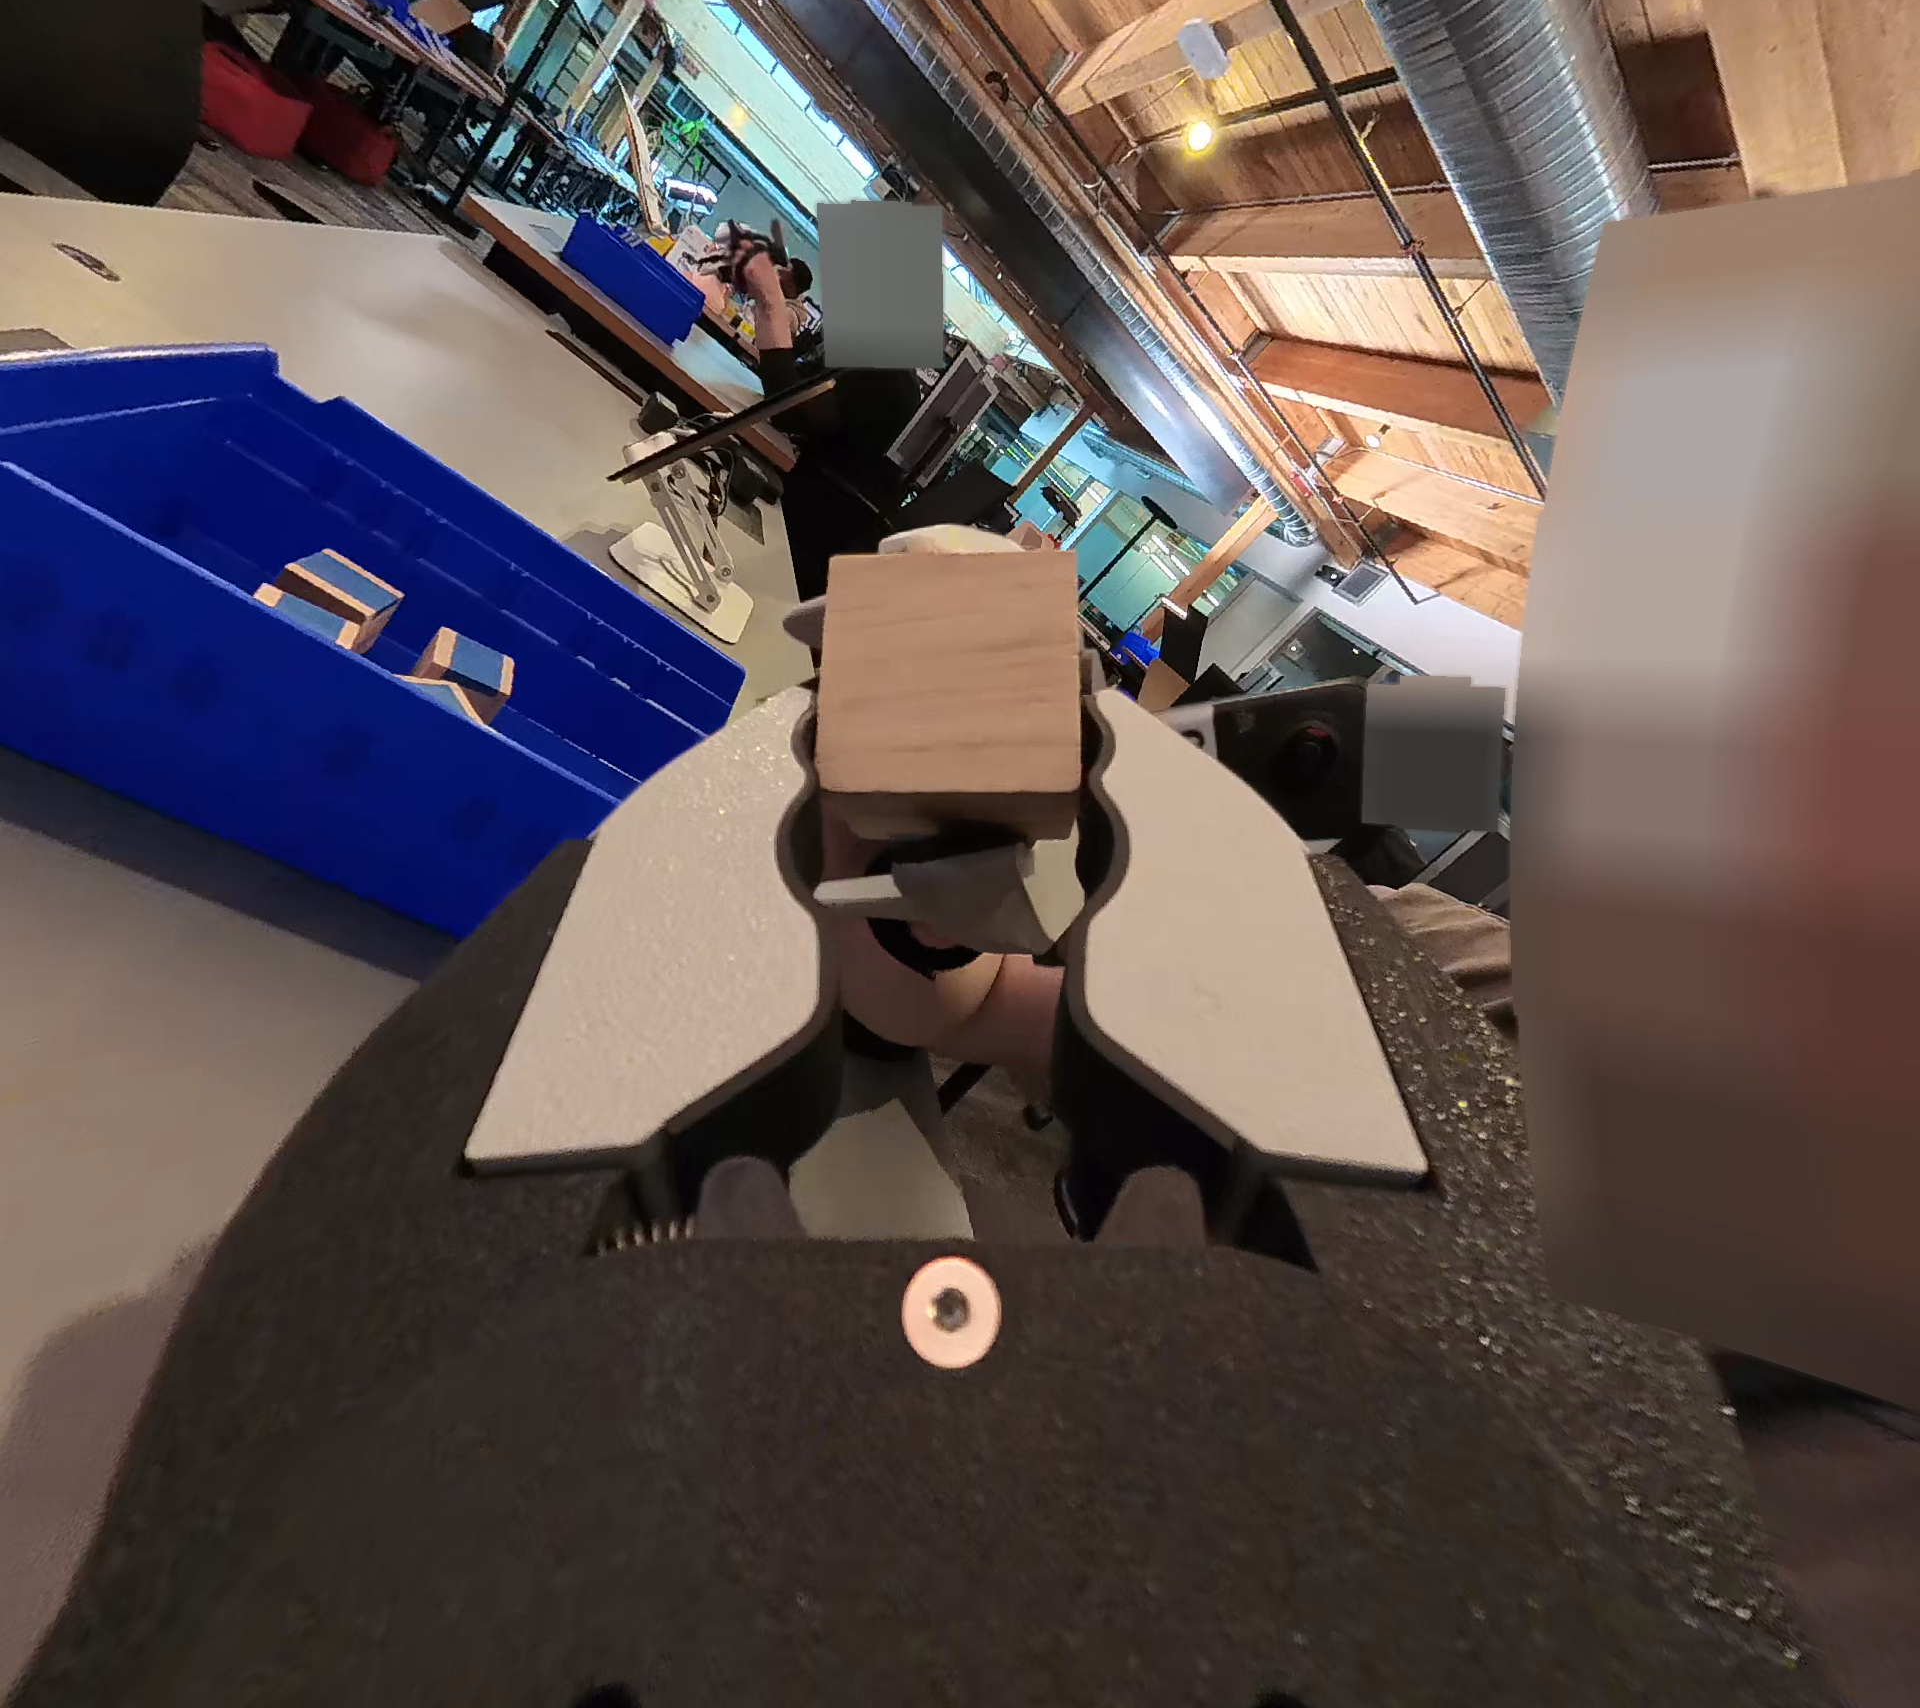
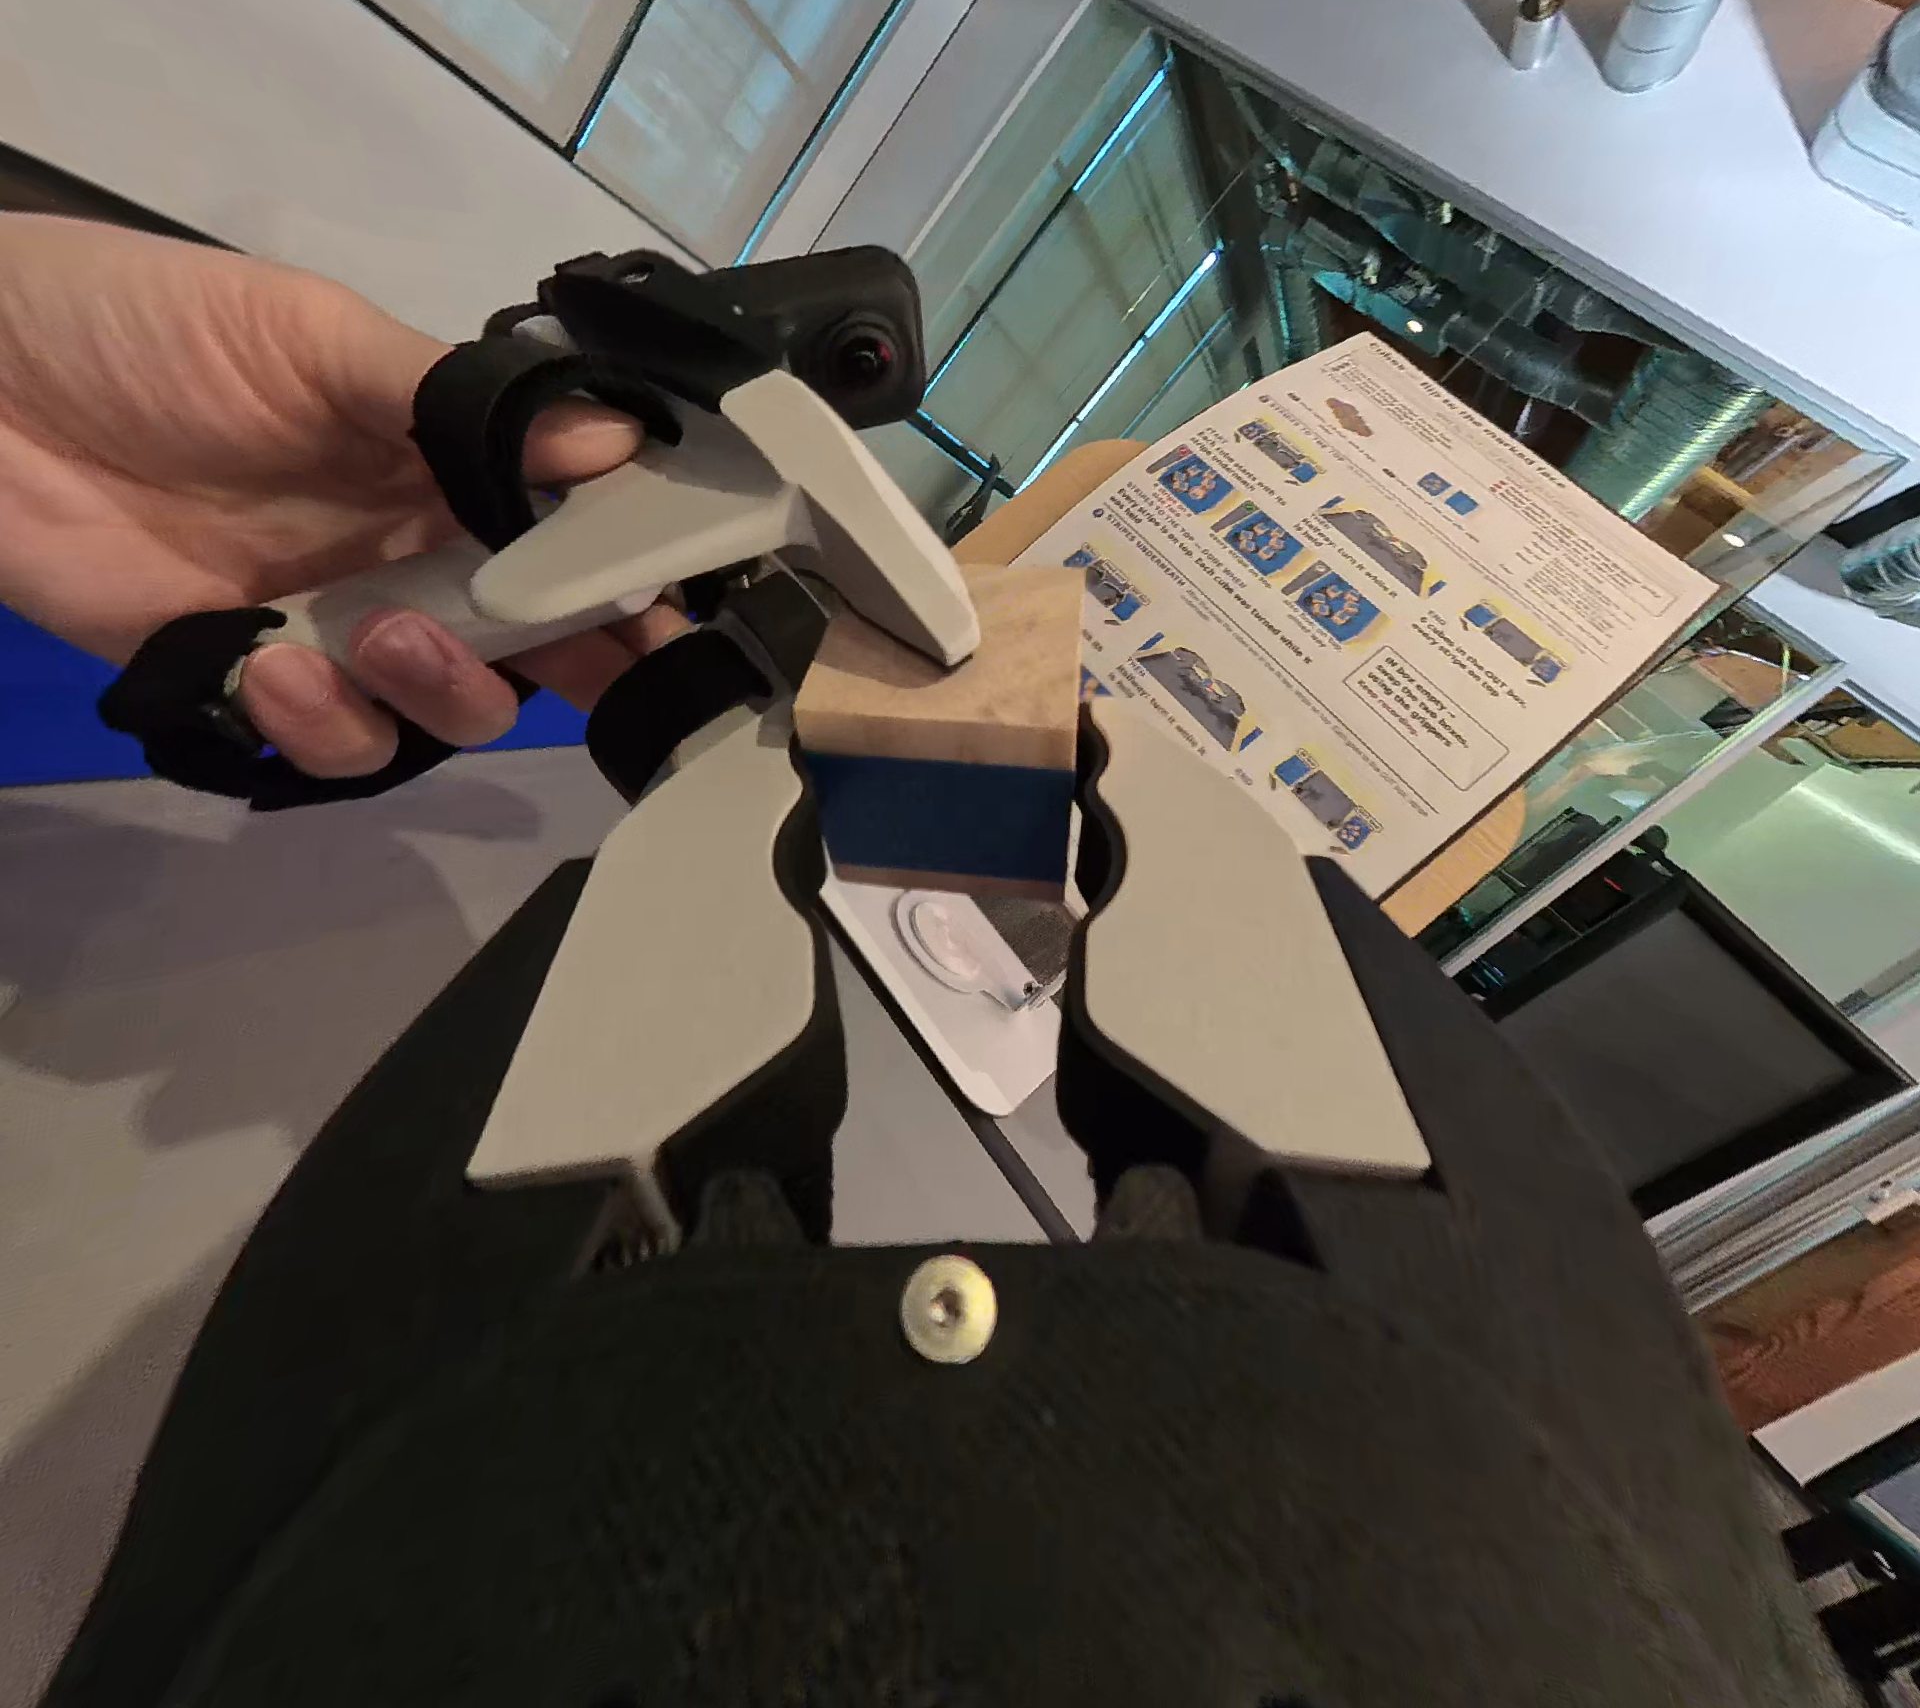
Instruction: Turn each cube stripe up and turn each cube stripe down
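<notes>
One wooden cube is held up in the air between both grippers. In the left wrist view the cube [image 1: 948,682] shows a plain wood face, and my left gripper [image 1: 948,728] is shut on its sides. A grey finger [image 1: 966,905] of the right gripper shows under it. In the right wrist view the cube [image 2: 940,785] shows its blue stripe face towards the camera, and my right gripper [image 2: 940,811] is shut on its sides. A left gripper finger [image 2: 862,515], held by a hand [image 2: 156,432], presses on the cube's top face. Its other finger is mostly hidden.
A blue bin [image 1: 260,754] stands on the white table [image 1: 208,1087] to the left, with two striped cubes [image 1: 332,604] [image 1: 468,671] inside. A white stand [image 1: 686,562] sits behind it. An instruction sheet [image 2: 1403,619] leans on a board beyond the cube.
</notes>
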The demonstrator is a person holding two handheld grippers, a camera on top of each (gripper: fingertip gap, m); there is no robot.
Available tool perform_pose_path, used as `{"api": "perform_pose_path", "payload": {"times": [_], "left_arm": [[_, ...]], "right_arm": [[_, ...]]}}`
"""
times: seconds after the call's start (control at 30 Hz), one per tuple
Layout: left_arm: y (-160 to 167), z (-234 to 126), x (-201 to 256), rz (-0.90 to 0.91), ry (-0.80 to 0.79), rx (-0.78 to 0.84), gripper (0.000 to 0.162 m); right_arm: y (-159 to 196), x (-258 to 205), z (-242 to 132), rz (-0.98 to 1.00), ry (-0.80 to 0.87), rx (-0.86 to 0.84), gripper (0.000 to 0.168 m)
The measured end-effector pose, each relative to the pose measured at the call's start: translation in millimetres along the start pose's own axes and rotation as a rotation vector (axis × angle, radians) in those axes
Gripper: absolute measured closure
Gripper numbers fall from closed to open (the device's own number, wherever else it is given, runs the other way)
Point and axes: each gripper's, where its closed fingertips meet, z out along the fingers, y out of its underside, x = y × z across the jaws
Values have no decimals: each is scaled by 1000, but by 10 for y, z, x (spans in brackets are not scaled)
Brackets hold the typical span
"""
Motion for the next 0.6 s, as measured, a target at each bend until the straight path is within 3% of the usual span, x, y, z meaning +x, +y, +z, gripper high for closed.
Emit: {"api": "perform_pose_path", "payload": {"times": [0.47, 0.6], "left_arm": [[-60, -150, -50, 131, -93, -57, 120], [-207, -333, -100, 177, -166, -28, 124]], "right_arm": [[54, -109, -46, 59, -270, -63, 122], [320, 102, -224, 27, -366, -293, 122]]}}
